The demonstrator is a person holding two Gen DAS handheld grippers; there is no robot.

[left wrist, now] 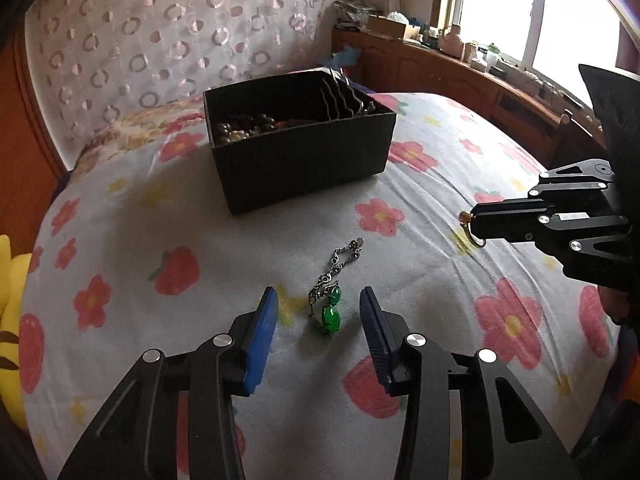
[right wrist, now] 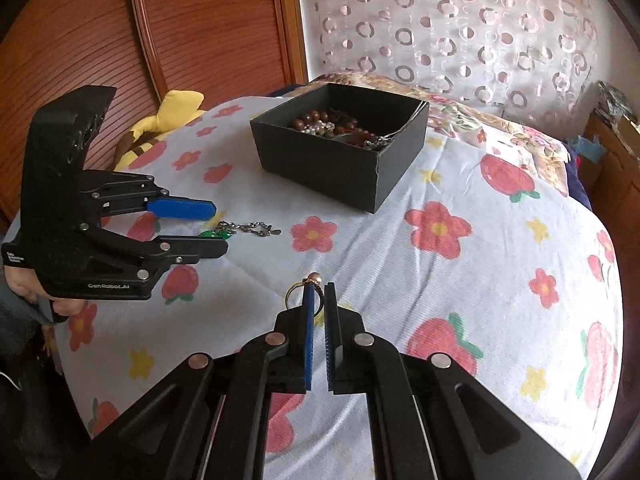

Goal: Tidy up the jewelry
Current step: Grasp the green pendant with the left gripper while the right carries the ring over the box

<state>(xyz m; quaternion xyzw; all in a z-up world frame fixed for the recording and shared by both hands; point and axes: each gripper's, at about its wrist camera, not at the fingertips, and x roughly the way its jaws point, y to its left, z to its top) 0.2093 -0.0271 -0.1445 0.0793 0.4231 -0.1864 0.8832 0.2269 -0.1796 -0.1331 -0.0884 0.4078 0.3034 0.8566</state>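
A green-stone chain (left wrist: 329, 288) lies on the flowered bedsheet (left wrist: 440, 168) in the lower middle of the left wrist view, its long axis running from the two green stones nearest the camera up and slightly right toward the silver clasp end, which points at the black box (left wrist: 300, 160) in the upper middle. The left tool (left wrist: 318, 316) hovers just over the stones with its blue pads spread to either side of them, not pressing on them. In the right wrist view the same chain (right wrist: 240, 229) runs sideways at the left, stones between the left tool's fingers, clasp end pointing right. The right tool (right wrist: 319, 292) is pressed together on a gold ring (right wrist: 294, 292) topped with a small bead; the ring stands on edge, sticking out to the left of the pads. The box, open-topped, holds brown beads (right wrist: 316, 118) and other jewelry, well beyond both tools. A yellow soft toy (right wrist: 168, 120) lies at the bed's left edge.
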